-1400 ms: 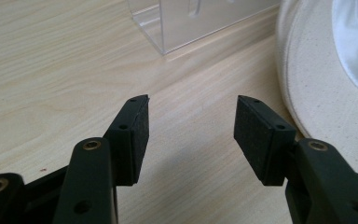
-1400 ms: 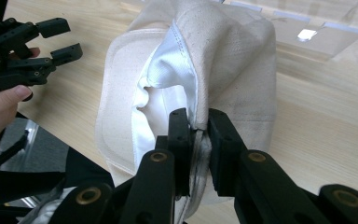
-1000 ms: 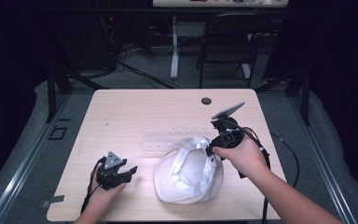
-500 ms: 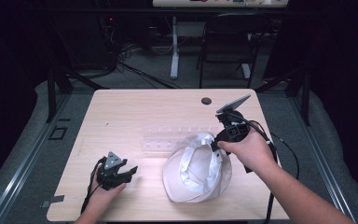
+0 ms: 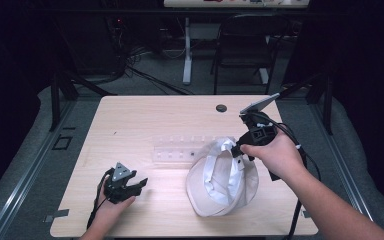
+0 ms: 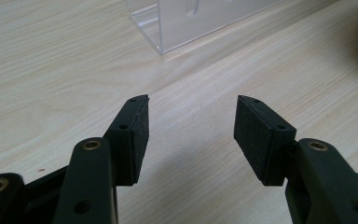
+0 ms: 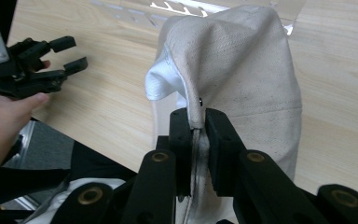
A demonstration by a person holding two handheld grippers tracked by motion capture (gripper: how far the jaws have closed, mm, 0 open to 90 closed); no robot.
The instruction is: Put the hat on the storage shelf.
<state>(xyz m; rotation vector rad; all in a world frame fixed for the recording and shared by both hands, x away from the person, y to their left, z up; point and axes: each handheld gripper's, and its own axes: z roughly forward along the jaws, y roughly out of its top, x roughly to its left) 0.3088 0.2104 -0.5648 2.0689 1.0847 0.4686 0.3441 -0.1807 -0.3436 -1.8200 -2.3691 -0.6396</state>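
A cream-white cap (image 5: 223, 177) lies on the wooden table (image 5: 145, 120) at the front right, its white lining showing. My right gripper (image 5: 236, 147) is shut on the cap's back edge and holds that edge lifted; in the right gripper view the fabric (image 7: 242, 65) is pinched between the two pads (image 7: 197, 135). My left gripper (image 5: 139, 184) rests low over the table at the front left, open, with bare wood between its fingers (image 6: 191, 126). It also appears far off in the right gripper view (image 7: 70, 53).
A clear plastic rack (image 5: 180, 148) lies flat on the table just behind the cap; its corner (image 6: 186, 23) shows ahead of the left gripper. A small dark round hole (image 5: 221, 108) sits near the table's far edge. Chairs and cables stand beyond the table.
My right gripper has risen and shifted right, lifting the cap's rear edge so the cap tilts and drapes more. The left gripper has stayed in place.
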